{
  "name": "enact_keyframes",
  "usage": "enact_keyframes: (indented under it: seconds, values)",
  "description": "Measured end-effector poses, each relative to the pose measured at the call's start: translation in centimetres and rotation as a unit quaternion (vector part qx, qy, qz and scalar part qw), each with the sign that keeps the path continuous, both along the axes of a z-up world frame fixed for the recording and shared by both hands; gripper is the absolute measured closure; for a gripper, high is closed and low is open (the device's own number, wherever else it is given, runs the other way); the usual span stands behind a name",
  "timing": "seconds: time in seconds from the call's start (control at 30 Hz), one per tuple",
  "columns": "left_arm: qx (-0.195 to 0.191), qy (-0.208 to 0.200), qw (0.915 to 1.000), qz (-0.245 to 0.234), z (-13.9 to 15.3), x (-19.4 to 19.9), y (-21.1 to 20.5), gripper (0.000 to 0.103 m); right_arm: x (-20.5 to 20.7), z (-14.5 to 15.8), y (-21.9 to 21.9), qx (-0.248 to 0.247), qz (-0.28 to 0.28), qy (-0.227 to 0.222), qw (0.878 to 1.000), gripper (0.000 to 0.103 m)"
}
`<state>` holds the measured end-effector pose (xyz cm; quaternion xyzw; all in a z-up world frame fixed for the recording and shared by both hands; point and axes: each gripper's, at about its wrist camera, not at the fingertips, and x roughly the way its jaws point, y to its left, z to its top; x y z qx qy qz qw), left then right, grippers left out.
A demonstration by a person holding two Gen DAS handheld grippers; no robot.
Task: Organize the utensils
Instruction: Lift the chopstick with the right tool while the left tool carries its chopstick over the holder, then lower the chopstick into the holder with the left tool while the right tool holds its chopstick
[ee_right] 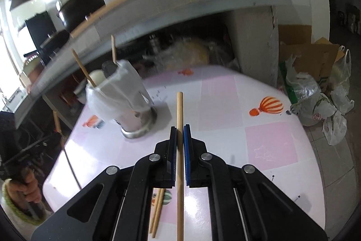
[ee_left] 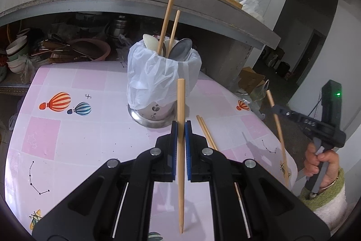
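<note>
Clamping one bamboo chopstick [ee_left: 181,119] apiece, both grippers were pressed together on their loads above the pink balloon-print worktop [ee_left: 67,141]. Nearest the lens, the left gripper [ee_left: 181,125] pinched its stick between blue pads around mid-length, upright with the blunt end raised, apparently so it could drop tip-first into the holder. To its right, the right gripper [ee_left: 275,108], squeezed by a person's hand [ee_left: 320,164], gripped a second chopstick [ee_left: 278,134] nearer its upper end, clear of the surface. Two more chopsticks [ee_left: 206,132] lay side by side on the worktop just beyond the left gripper, not yet collected. Farther back stood the steel utensil holder [ee_left: 155,112], lined with a white plastic bag [ee_left: 158,73], already carrying spoons [ee_left: 180,47] and two upright chopsticks [ee_left: 165,24], handles up for easy reach.
</note>
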<state>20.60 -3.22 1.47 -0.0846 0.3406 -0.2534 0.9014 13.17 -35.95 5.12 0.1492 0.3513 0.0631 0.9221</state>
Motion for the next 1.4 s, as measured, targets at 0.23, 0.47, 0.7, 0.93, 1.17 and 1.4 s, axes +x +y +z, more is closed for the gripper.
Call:
enact_keyframes:
  seconds: [0.23, 0.47, 0.7, 0.93, 1.17, 1.4]
  values:
    - [-0.008, -0.016, 0.9998, 0.001, 1.1, -1.2, 0.5, 0.097, -2.4, 2.9, -0.5, 0.014, 0.001, -0.042, 0.999, 0.097]
    - [-0.012, -0.033, 0.9994, 0.005, 2.2, -2.3, 1.0, 0.097, -3.9, 4.9, -0.3, 0.032, 0.01, -0.068, 0.997, 0.097]
    - [-0.014, -0.045, 0.9989, 0.008, 3.2, -2.8, 1.4, 0.097, -4.8, 5.5, 0.3, 0.046, 0.022, -0.077, 0.996, 0.097]
    - [-0.018, -0.065, 0.9977, 0.008, 4.9, -2.8, 1.4, 0.097, -5.1, 5.4, 0.5, 0.05, 0.025, -0.077, 0.995, 0.097]
    - [-0.023, -0.103, 0.9944, 0.005, 8.1, -2.1, 0.5, 0.097, -5.2, 4.8, 0.1, 0.057, 0.028, -0.071, 0.995, 0.097]
    - [-0.041, -0.153, 0.9873, 0.005, 12.9, -0.3, -0.2, 0.097, -4.9, 4.3, -0.3, 0.063, 0.027, -0.063, 0.996, 0.097]
